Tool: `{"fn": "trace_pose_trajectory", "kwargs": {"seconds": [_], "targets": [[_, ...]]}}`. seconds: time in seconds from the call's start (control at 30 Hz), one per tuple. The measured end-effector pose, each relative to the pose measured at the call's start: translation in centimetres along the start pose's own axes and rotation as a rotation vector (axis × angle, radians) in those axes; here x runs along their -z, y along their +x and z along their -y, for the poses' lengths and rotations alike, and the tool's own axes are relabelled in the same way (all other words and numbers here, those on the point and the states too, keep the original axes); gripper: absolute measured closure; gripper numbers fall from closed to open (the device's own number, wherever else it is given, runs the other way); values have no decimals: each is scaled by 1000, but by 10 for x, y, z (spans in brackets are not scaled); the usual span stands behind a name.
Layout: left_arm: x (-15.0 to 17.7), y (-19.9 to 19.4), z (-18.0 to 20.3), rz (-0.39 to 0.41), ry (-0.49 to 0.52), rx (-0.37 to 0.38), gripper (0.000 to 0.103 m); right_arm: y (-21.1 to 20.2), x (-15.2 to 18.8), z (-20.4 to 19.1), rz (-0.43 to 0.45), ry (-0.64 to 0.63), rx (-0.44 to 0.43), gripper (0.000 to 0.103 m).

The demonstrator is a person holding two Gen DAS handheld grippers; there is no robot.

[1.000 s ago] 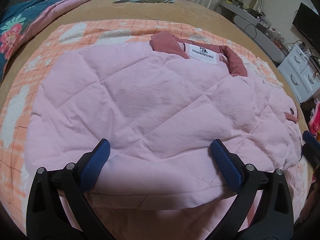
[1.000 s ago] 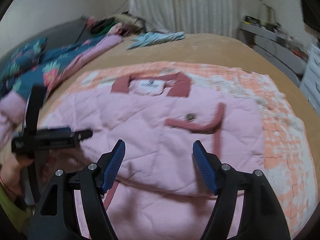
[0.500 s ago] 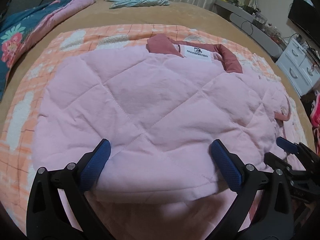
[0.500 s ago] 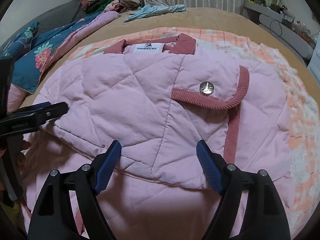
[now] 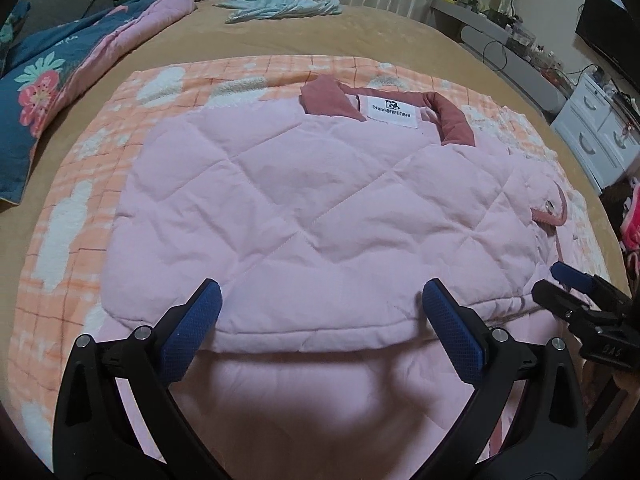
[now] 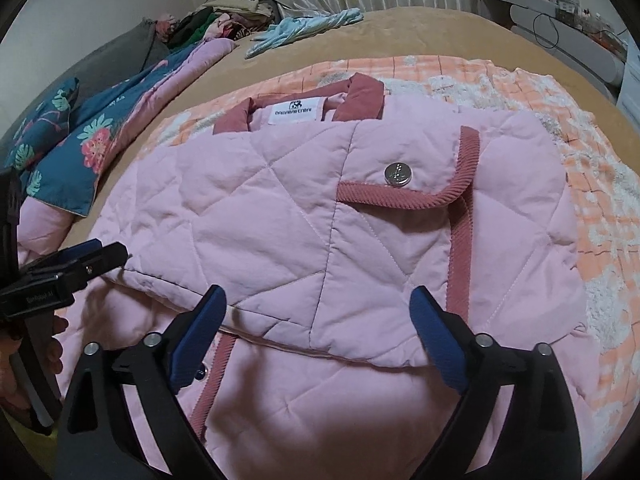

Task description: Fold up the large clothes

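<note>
- The pink quilted jacket [image 5: 312,216] lies folded on an orange-and-white checked blanket [image 5: 80,216] spread over a tan bed cover [image 5: 280,36], collar toward the far end.
- Only the right wrist view shows the whole pocket flap [image 6: 404,196] edged in dusty-rose ribbing, with one silver snap button [image 6: 397,174]; the left wrist view catches it only as a sliver at the jacket's right edge.
- Only the left wrist view shows the white drawer unit [image 5: 596,136] and a dark screen [image 5: 608,36].
- Counted: one jacket, one light-blue garment [image 6: 304,30] farther up the bed, one floral teal-and-pink quilt [image 5: 52,80], two grippers.
- A white neck label [image 5: 392,112] reads roughly "DAMABAIFENBAI" under a small logo.
- The left gripper [image 5: 320,328] hangs over the jacket's near folded edge, jaws spread wide, the pads not pressing the cloth between them.
- The right gripper [image 6: 318,332] is opening, already wide, above the near edge, the pads clear of the fabric.
- In the right wrist view a person's fingers [image 6: 52,344] show beneath the left gripper's body.
</note>
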State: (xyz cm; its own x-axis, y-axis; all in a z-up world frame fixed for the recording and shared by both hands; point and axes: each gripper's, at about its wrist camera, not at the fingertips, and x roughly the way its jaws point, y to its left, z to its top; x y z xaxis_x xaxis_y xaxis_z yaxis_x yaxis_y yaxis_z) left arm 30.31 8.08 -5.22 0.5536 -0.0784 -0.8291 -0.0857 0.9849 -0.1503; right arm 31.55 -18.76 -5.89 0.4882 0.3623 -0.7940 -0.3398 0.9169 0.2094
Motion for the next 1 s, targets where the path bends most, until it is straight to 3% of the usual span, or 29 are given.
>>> {"fn": "trace_pose_trajectory", "kwargs": {"seconds": [0.37,1.0], "targets": [[-1,-24,3,14,-12,-7,8,-25,-6,4,42,0,50,4],[-2,-84,22,98,22,-2,8,-84,-13,-5,154,-23,39,4]]}}
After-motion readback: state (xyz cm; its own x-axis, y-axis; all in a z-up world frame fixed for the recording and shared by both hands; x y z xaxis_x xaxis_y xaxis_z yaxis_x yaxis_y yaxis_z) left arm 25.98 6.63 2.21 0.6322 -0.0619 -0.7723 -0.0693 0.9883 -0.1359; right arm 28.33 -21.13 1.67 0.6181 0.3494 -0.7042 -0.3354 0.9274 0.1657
